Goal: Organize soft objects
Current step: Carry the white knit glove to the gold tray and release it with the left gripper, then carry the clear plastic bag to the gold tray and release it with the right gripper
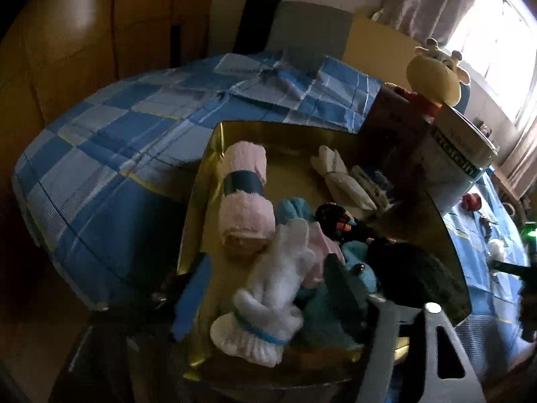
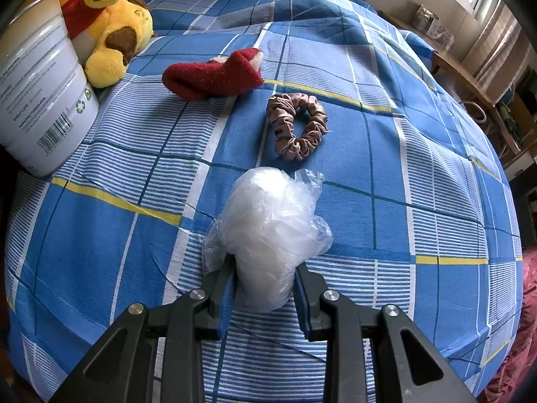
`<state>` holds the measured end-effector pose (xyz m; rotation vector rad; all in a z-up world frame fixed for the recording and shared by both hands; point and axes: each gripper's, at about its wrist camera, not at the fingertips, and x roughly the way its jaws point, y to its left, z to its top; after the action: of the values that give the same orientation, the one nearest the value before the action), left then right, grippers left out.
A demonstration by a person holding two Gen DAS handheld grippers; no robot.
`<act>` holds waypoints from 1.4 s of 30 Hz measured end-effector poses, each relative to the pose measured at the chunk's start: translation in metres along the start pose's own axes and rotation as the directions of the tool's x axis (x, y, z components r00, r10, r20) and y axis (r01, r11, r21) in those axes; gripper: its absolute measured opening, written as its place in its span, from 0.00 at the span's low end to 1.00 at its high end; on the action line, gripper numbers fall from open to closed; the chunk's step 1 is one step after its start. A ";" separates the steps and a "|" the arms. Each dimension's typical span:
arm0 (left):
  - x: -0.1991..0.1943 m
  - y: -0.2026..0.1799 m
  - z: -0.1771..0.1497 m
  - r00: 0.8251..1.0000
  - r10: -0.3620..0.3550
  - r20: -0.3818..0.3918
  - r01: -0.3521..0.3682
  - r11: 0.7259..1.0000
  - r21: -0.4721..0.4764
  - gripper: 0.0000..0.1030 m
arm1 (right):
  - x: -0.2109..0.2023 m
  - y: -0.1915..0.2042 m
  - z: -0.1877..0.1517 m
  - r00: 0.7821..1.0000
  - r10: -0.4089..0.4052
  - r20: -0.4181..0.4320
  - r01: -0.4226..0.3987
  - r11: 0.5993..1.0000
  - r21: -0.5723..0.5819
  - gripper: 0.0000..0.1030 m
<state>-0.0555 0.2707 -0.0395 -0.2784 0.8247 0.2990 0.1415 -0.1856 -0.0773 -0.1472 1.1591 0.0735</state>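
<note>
Holding a white plastic bag [image 2: 268,231], the right tongs [image 2: 265,268] had both fingers pressed against its sides, just above the blue checked bed cover [image 2: 386,184]. Past the bag lay a pink scrunchie [image 2: 297,127], and further on a red sock [image 2: 213,74]. This looked like the picking-up step. Next, the bag would need a lift and a trip to the gold box [image 1: 214,141] in front of the left tongs [image 1: 379,305]. Those were dark and blurry, so I cannot tell if they were gripping

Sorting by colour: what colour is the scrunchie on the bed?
Dusty pink-brown satin scrunchie, clearest in the right wrist view.
</note>
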 end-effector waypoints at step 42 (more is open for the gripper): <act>-0.023 -0.073 0.022 0.988 -0.112 0.108 0.081 0.963 0.256 0.72 | 0.004 -0.010 0.003 1.000 0.025 -0.010 -0.024 0.998 0.060 0.29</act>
<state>-0.0290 0.2074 0.0011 -0.0620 0.7167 0.1162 0.1469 -0.1953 -0.0787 -0.0810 1.1723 0.0598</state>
